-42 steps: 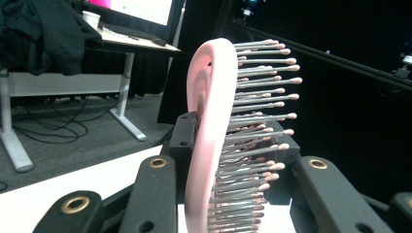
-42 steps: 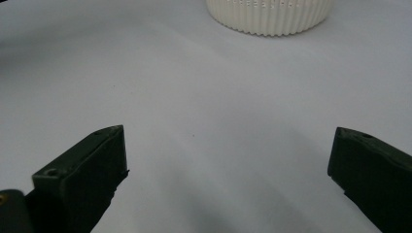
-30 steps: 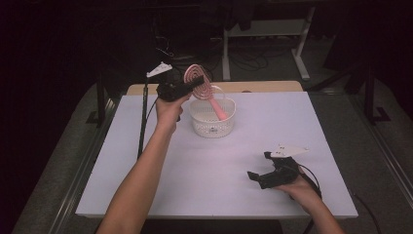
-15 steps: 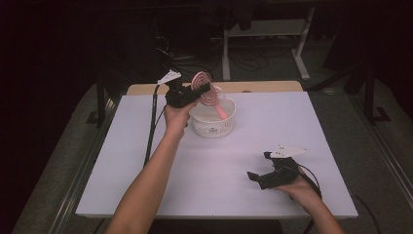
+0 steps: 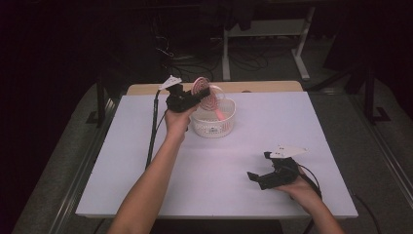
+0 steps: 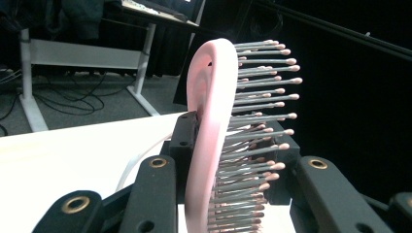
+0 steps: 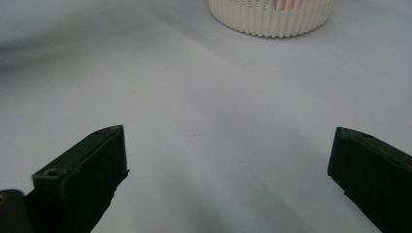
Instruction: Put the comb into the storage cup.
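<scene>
Left gripper (image 5: 202, 92) is clamped on a pink plastic hairbrush (image 5: 204, 95), its black jaws pressed against both sides of the rounded, looped head. Thin grey bristles tipped with small pink beads are seen projecting sideways from the smooth, curved frame (image 6: 206, 126). The brush is held tilted above the far-left rim of a round, white, ribbed basket (image 5: 213, 124), into which its handle is pointed. Right gripper (image 5: 265, 176) is rested near the desk (image 5: 292, 122) front edge, jaws spread wide and empty.
</scene>
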`<control>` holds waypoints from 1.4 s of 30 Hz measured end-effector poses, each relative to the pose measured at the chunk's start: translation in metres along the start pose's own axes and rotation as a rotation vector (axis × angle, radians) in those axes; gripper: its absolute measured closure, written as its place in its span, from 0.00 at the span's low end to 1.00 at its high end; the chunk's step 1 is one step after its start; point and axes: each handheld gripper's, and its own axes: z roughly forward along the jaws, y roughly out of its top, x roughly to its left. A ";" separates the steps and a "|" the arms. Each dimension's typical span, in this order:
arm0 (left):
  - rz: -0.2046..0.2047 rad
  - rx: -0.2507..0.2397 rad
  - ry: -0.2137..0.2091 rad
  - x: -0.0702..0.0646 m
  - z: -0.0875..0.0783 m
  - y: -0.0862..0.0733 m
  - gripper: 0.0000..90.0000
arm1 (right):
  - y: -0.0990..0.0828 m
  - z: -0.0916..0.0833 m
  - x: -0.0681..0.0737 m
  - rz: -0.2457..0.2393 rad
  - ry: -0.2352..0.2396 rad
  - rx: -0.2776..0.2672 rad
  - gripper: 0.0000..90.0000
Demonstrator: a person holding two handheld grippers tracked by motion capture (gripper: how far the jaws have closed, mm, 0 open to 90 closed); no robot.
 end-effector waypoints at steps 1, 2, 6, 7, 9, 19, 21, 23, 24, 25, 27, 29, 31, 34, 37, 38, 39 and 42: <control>0.000 0.001 0.001 0.000 -0.001 -0.001 0.72 | 0.000 0.000 0.000 0.000 0.000 0.001 0.00; -0.001 0.001 0.003 0.001 -0.001 -0.002 0.72 | 0.000 0.000 0.000 0.000 -0.001 0.001 0.00; -0.004 0.007 0.005 0.004 -0.002 -0.008 0.72 | 0.000 0.000 0.000 0.000 -0.002 0.002 0.00; -0.008 0.005 0.005 0.004 -0.003 -0.008 0.72 | 0.000 0.000 0.000 0.001 -0.002 0.001 0.00; -0.009 0.007 0.003 0.006 -0.005 -0.009 0.72 | 0.000 0.000 0.000 0.000 -0.002 0.000 0.00; -0.012 0.039 0.019 0.019 -0.015 -0.010 0.70 | 0.000 0.001 0.000 0.003 -0.004 0.005 0.00; -0.010 0.045 0.021 0.021 -0.016 -0.010 0.69 | 0.000 0.001 0.000 0.002 -0.005 0.005 0.00; -0.003 0.052 0.030 0.024 -0.017 -0.009 0.69 | 0.000 0.001 0.000 0.002 -0.005 0.005 0.00; -0.001 0.053 0.035 0.025 -0.018 -0.010 0.69 | 0.000 0.001 0.000 0.001 -0.005 0.006 0.00; -0.004 0.055 0.039 0.026 -0.018 -0.010 0.69 | 0.000 0.001 0.000 0.001 -0.005 0.006 0.00; -0.008 0.061 0.042 0.028 -0.019 -0.010 0.68 | 0.000 0.001 0.000 0.001 -0.005 0.007 0.00; -0.009 0.062 0.046 0.030 -0.019 -0.010 0.68 | 0.000 0.001 0.000 0.001 -0.005 0.007 0.00; -0.008 0.066 0.047 0.031 -0.019 -0.010 0.67 | 0.000 0.001 0.000 0.002 -0.005 0.007 0.00; 0.003 0.074 0.060 0.033 -0.020 -0.011 0.66 | 0.000 0.001 0.000 0.001 -0.005 0.008 0.00; 0.016 0.087 0.069 0.035 -0.020 -0.012 0.65 | 0.000 0.001 0.000 -0.001 -0.005 0.007 0.00; 0.018 0.088 0.071 0.035 -0.020 -0.012 0.64 | 0.000 0.001 0.000 -0.001 -0.005 0.008 0.00; 0.019 0.090 0.070 0.036 -0.021 -0.012 0.64 | 0.000 0.001 0.000 0.000 -0.006 0.008 0.00; 0.033 0.098 0.080 0.036 -0.021 -0.012 0.63 | 0.000 0.001 -0.001 -0.002 -0.006 0.008 0.00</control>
